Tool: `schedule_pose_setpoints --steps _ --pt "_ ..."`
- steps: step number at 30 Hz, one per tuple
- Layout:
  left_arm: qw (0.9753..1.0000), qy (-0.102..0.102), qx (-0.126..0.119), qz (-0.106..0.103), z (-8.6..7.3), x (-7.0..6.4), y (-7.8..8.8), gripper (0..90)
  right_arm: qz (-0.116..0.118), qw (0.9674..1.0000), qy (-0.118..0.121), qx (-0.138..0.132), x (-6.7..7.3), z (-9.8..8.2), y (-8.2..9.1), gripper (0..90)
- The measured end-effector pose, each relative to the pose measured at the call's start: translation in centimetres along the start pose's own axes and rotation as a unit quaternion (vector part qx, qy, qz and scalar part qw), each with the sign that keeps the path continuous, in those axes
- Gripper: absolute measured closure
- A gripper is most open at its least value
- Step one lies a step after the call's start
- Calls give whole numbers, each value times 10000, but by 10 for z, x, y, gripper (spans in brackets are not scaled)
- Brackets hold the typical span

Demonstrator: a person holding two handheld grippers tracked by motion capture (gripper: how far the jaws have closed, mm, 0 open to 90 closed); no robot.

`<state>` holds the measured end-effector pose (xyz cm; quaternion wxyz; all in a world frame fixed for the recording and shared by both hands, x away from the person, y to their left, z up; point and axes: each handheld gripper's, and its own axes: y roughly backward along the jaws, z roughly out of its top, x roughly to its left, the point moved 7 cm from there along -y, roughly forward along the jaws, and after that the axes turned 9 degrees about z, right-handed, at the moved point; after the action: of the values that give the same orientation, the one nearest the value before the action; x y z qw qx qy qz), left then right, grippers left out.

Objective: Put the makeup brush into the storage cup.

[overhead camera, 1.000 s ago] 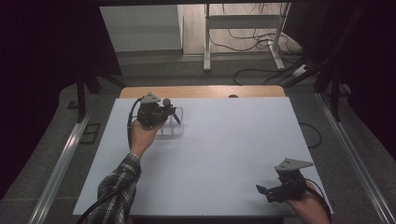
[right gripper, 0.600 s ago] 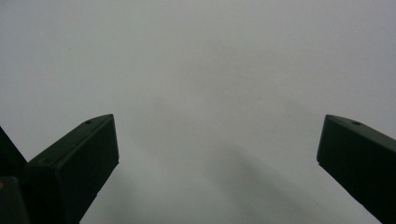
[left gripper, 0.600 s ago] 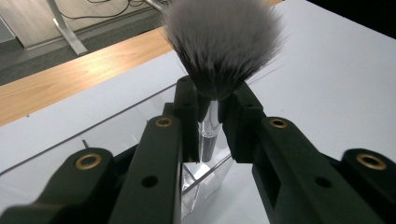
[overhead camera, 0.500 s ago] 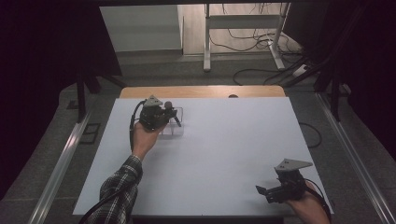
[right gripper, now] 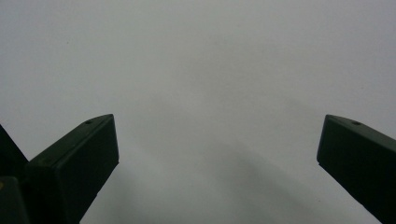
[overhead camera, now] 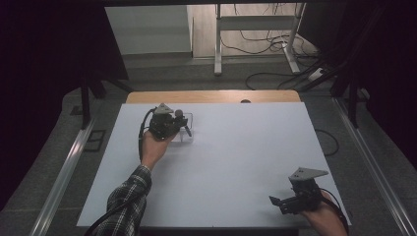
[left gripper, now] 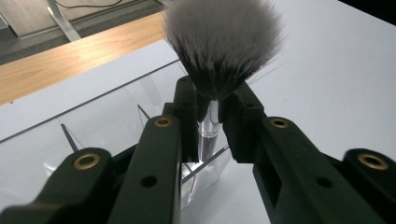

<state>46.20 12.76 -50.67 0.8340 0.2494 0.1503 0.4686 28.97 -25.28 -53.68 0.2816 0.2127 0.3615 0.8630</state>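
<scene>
A makeup brush [left gripper: 222, 42] with grey, white-tipped bristles and a clear handle stands upright between the jaws of my left gripper [left gripper: 210, 116]. The pads press on its neck, though the jaws have just eased apart a little. Its handle reaches down into a clear acrylic organizer [left gripper: 93, 135] with thin dividers. In the high view the left gripper [overhead camera: 184, 124] is at the table's far left, over the organizer [overhead camera: 189, 138], with the brush [overhead camera: 179, 113] head up. My right gripper [overhead camera: 278, 204] rests open at the near right corner. Its jaws [right gripper: 217, 140] stand wide over bare white table.
The white table top [overhead camera: 236, 157] has a wooden strip [overhead camera: 211, 96] along its far edge. Behind it are a metal table frame [overhead camera: 255, 24] and loose cables [overhead camera: 275, 73] on the floor. Metal rails run along both sides.
The left gripper with the brush has shifted only slightly over the organizer. The right gripper has not moved.
</scene>
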Motion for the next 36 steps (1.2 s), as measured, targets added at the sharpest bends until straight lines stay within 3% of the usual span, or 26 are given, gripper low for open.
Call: schedule_pose_setpoints --steps 14,23,36 --pt "9999 -88 23 123 5 0 5 457 -10 10000 5 -2 0 0 0 0" --pt "9996 -206 168 122 5 0 5 344 -26 10000 47 -28 0 1 0 0" --pt "9996 -59 246 80 7 3 15 115 -21 10000 54 27 1 0 -1 0"
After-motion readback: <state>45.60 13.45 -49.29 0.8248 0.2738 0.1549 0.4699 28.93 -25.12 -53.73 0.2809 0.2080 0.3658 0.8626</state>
